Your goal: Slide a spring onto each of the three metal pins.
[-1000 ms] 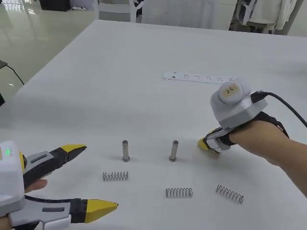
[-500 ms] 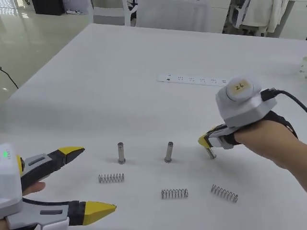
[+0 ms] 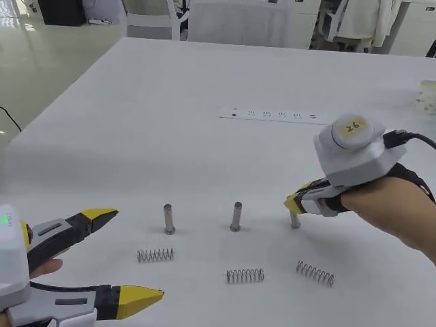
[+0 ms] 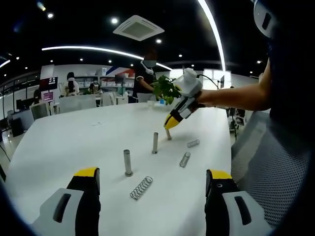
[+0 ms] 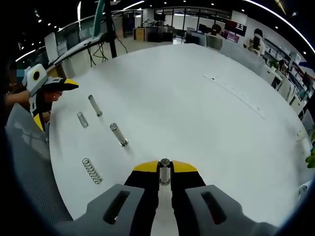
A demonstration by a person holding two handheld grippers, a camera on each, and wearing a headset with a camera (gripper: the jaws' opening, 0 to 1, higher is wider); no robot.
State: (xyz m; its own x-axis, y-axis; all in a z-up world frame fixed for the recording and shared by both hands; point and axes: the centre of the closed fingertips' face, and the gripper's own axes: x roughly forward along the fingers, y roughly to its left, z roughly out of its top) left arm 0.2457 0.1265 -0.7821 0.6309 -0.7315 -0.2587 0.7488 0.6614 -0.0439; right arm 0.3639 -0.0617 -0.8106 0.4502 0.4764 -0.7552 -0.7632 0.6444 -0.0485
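Right gripper [image 3: 293, 204] recorded pressed together on the gripped pin [image 3: 295, 220], which is pinched near its top between the yellow tips and stands upright beneath them. Its foot is at or just off the table [image 3: 204, 136]; contact with the surface cannot be told. The pin is judged to be held this way so that it can be stood in line with the other two. Out beyond the tips, toward the other gripper, the middle pin [image 3: 236, 216] is seen near and the outer pin [image 3: 168, 219] farther along the same line, both upright and bare. Left gripper [image 3: 126, 259] noted with jaws spread wide and nothing between them, held low over the near part of the table; it is judged to be waiting in readiness for a pick. Just ahead of its tips the first spring [image 3: 155, 255] lies on its side, on the person's side of the outer pin. The second spring [image 3: 245, 275] lies farther ahead, on the person's side of the middle pin. The third spring [image 3: 315, 273] lies nearest the right gripper, back from its tips and apart from the gripped pin. Each spring appears to be laid opposite its own pin, presumably so that each carry is short. No spring has been threaded, so the sliding is judged not yet started. A power strip [image 3: 272, 114] lies well beyond the right gripper, clear of the work. Risk noted: a pin let go off vertical may topple.
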